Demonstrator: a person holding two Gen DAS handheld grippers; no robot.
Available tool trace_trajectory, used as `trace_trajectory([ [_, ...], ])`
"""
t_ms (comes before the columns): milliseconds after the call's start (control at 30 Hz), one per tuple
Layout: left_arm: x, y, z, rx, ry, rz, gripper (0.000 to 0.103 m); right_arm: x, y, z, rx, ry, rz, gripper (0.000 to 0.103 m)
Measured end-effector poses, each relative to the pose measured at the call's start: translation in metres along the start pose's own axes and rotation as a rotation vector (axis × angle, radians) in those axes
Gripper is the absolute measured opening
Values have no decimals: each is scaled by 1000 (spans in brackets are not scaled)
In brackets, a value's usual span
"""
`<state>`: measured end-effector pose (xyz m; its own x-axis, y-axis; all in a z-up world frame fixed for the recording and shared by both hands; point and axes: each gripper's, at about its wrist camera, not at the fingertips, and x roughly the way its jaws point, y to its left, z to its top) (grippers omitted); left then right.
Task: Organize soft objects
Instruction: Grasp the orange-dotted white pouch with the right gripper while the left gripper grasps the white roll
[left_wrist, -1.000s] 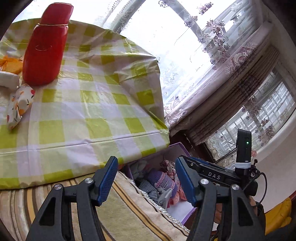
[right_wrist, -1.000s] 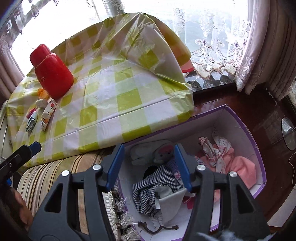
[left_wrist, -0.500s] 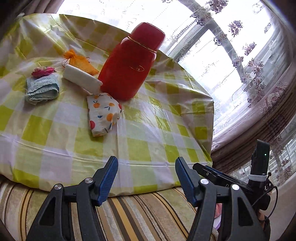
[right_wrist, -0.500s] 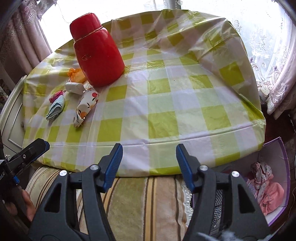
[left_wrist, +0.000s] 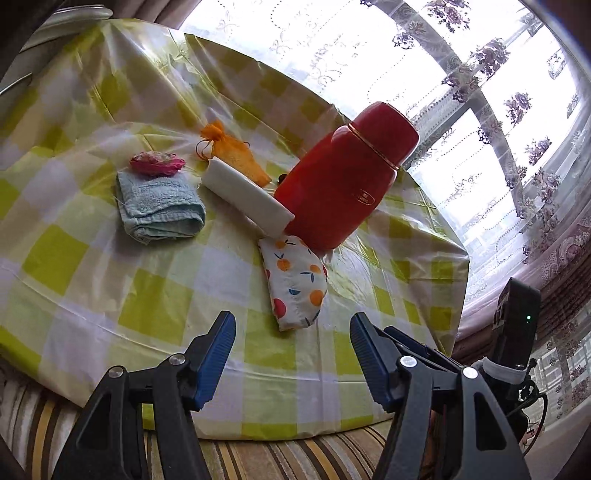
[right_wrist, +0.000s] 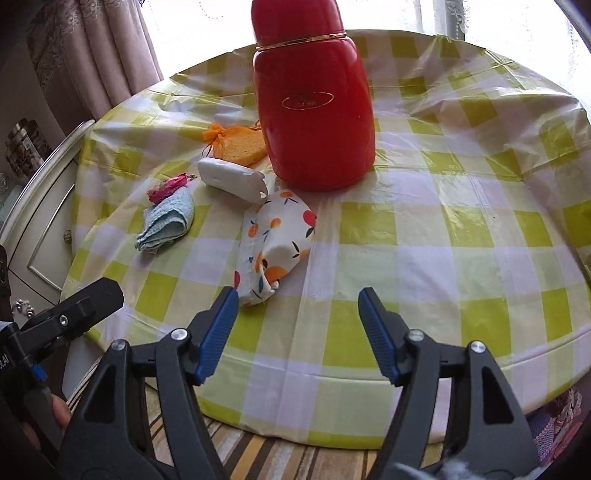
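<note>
Left gripper (left_wrist: 291, 350): its blue pads stand wide apart and nothing is between them; it hangs above the near edge of the table.
Right gripper (right_wrist: 295, 332): its jaws are opening and they are empty; its left pad is just beside the near end of the fruit-print pouch (right_wrist: 275, 245), whether it touches I cannot tell.
Fruit-print pouch: it lies straight ahead of the left gripper (left_wrist: 295, 280), near its fingertips, flat on the checked tablecloth (left_wrist: 155, 306).
White roll (left_wrist: 245, 197): it is further ahead, just behind the pouch, with one end against the red thermos (left_wrist: 343, 177).
Red thermos: it stands upright ahead of both grippers, a little to the right of the pouch's far end.
Orange mesh bag (left_wrist: 232, 151): it lies behind the white roll, beside the thermos.
Blue towel (left_wrist: 159, 203): it is folded, ahead and to the left of both grippers, apart from the pouch.
Pink item (left_wrist: 157, 162): it rests at the far edge of the towel; what it is I cannot tell.
Striped cloth (left_wrist: 295, 458): it is under both grippers, below the table edge.
</note>
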<state>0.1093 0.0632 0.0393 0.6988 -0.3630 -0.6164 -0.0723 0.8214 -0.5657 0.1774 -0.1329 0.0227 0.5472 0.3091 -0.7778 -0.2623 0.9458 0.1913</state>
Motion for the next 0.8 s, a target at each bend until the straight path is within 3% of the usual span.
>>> trace_trajectory([
  [267,17,34,38,-143,-37,-14,65,47,10,27,18,20,19,73],
  [500,62,43,80,-254,-24,-69,65,79,7,35,29,43,11,72],
  [567,80,43,91,-287,-9,-91,65,87,6,35,29,58,9,57],
  [667,105,47,103,-353,9,-111,65,92,3,34,28,62,24,49],
  [800,135,54,115,-437,35,-63,65,91,10,31,-39,37,16,35],
])
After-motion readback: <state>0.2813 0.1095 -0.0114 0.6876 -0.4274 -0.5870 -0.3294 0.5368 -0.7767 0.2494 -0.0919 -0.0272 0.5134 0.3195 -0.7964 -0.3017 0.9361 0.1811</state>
